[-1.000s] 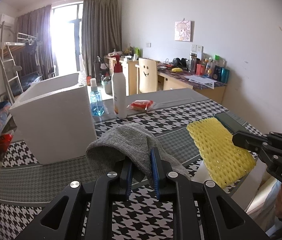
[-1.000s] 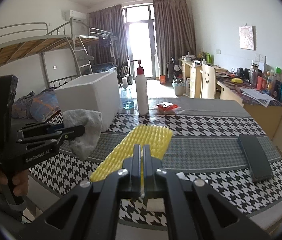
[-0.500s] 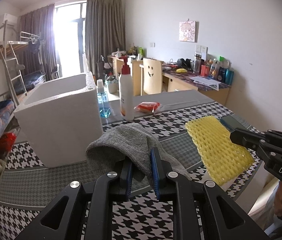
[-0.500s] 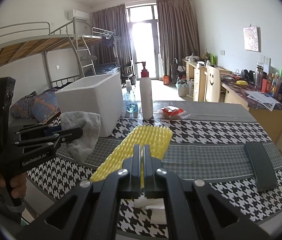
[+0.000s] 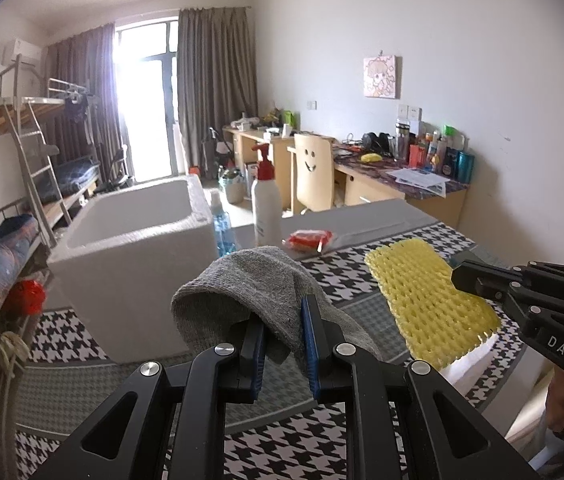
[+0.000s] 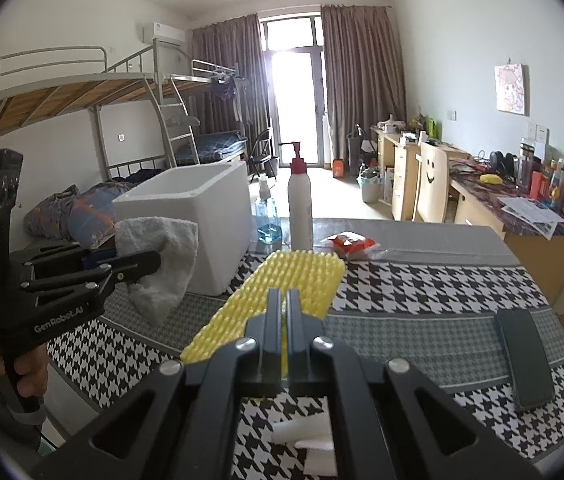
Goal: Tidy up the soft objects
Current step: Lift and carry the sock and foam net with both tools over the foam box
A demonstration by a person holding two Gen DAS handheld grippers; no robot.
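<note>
Left gripper [image 5: 282, 340]: fingers closed on a grey sock [image 5: 258, 284], which is bunched between the blue-edged pads and droops over them, held in the air above the tabletop [image 5: 346, 292] just in front of the foam box; seen from the right wrist view the same sock [image 6: 162, 256] hangs pale from the left gripper [image 6: 150, 262] beside the box wall. Right gripper [image 6: 284, 312]: fingers closed on one end of a yellow foam net sleeve [image 6: 282, 284], pinched thin between them, its free length lifted and reaching forward over the tabletop [image 6: 422, 280]; in the left wrist view the sleeve [image 5: 426, 296] juts out from the right gripper [image 5: 458, 276] at the right edge. White foam box [image 5: 130, 264]: open-topped, standing on the left part of the tabletop, its interior not visible. Tabletop covering: black-and-white houndstooth cloth with grey bands. Behind the box: small bottle of blue liquid [image 5: 222, 228] and a tall white pump bottle with a red head [image 5: 266, 204], side by side near the far edge. Red packet in clear wrap [image 5: 310, 238]: lying just right of the pump bottle. Dark flat case [image 6: 526, 360]: lying on the right part of the tabletop, well apart from the rest. White scraps of foam [image 6: 310, 440]: on the cloth near the front edge, below the right gripper.
</note>
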